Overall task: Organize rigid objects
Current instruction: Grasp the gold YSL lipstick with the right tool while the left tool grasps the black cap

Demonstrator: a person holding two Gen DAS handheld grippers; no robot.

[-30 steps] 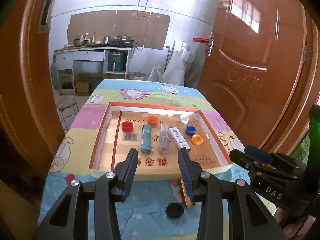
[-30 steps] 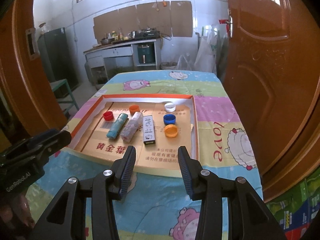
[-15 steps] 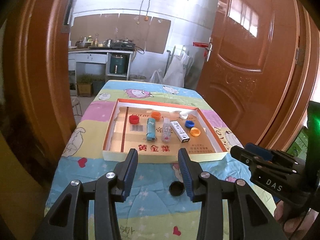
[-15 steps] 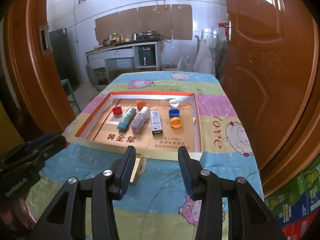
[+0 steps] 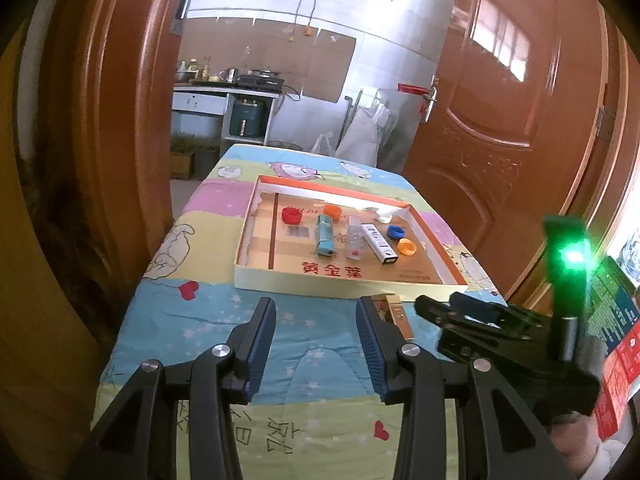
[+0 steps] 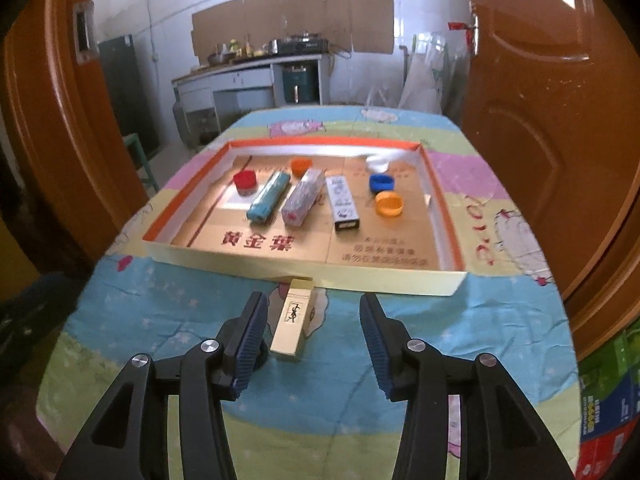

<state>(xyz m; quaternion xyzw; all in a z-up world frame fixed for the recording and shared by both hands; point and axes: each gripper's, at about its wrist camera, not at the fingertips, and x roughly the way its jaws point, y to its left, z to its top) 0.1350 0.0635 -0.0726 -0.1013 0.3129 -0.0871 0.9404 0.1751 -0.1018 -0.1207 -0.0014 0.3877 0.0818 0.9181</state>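
A shallow cardboard tray (image 6: 304,269) with an orange rim sits on the table and also shows in the left wrist view (image 5: 344,285). In it lie a red cap (image 6: 245,181), an orange cap (image 6: 301,166), a teal tube (image 6: 269,196), a clear packet (image 6: 303,202), a white box (image 6: 341,202), a blue cap (image 6: 381,183), an orange-yellow cap (image 6: 389,204) and a white cap (image 6: 379,167). A gold box (image 6: 293,320) lies on the cloth outside the tray, before my right gripper (image 6: 311,346). Both grippers are open and empty. My left gripper (image 5: 316,350) hovers over the cloth.
The table carries a cartoon-print cloth (image 6: 496,320). Wooden doors stand on the left (image 5: 100,120) and on the right (image 6: 560,120). The right gripper's body (image 5: 504,336) shows in the left wrist view. A dark round thing (image 6: 262,354) is half hidden behind my right gripper's left finger.
Both grippers have drawn back from the tray toward the table's near end. The tray now looks smaller and farther. The gold box has come into the right wrist view. Jaws stay open.
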